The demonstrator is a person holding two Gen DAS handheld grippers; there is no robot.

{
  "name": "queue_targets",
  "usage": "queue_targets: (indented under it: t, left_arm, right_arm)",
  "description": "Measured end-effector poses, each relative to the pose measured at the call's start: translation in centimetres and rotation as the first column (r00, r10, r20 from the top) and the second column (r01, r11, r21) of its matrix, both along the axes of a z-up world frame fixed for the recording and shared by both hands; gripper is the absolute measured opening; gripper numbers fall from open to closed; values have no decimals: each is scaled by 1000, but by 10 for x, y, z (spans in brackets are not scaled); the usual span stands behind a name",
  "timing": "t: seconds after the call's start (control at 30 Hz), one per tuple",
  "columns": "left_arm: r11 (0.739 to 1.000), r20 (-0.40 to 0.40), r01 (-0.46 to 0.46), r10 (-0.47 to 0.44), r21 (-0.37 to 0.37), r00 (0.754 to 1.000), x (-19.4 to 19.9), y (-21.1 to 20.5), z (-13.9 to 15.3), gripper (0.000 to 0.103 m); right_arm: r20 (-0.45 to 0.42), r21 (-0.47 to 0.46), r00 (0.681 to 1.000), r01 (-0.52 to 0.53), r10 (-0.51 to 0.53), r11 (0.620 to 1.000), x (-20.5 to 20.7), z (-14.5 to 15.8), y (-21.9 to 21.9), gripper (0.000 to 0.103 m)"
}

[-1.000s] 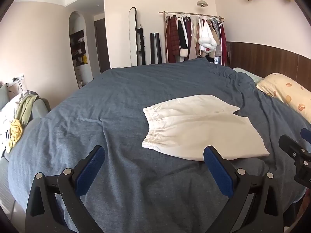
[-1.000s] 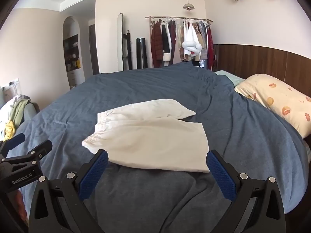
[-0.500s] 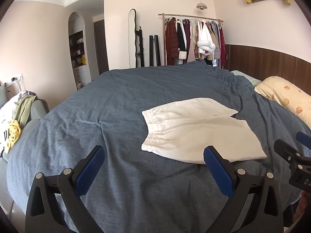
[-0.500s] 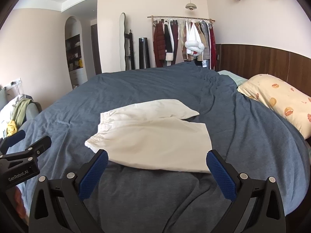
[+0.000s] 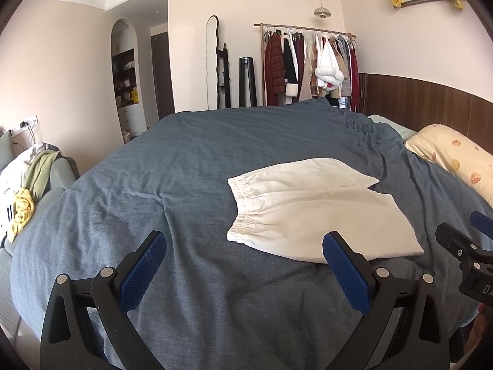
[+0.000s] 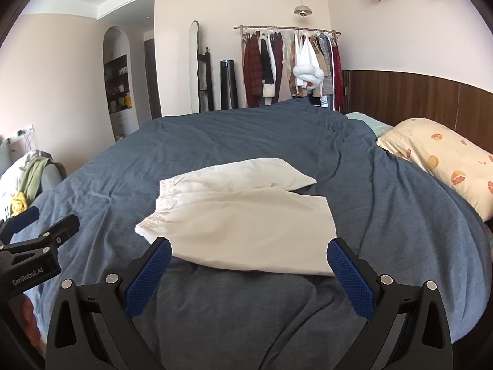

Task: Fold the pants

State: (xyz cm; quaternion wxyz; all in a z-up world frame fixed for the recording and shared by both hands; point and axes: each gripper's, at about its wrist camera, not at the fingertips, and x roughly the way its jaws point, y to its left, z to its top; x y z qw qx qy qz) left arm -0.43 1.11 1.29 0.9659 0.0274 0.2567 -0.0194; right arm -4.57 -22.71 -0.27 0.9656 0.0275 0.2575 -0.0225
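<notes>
The pants, cream shorts with an elastic waistband, lie flat on the bed near its near edge, waistband toward the left side, the two legs toward the pillow at the headboard end; the far leg is splayed a little away from the near one. The left hand-held gripper hangs above the bed's near edge with its jaws spread wide, holding nothing, well short of the waistband. The right hand-held gripper is likewise wide and empty, just short of the near leg's long edge. The likely trouble is in the pinch: the cloth is thin and lies tight on a soft, wrinkled duvet, so a jaw could catch only the top layer, or grab duvet along with it, and the fold would drag crooked. If the two grippers lift unevenly, the splayed legs may not stack and the hems will not meet. No container is in view; nothing here holds anything.
</notes>
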Motion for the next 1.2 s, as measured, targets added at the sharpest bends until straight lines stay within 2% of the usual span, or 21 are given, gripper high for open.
queue_targets:
  t: [0.8,1.2]
  left_arm:
    - [1000,-1,-1,1,0,1000,-1,1,-1,103]
    - [1000,-35,-8,8,0,999,4,4,-12,103]
  right_arm:
    - [-1,-1,1000,-10,10,1000,1,0,2,102]
    - [-22,-16,1000,-15,15,1000,4,-4,5,102]
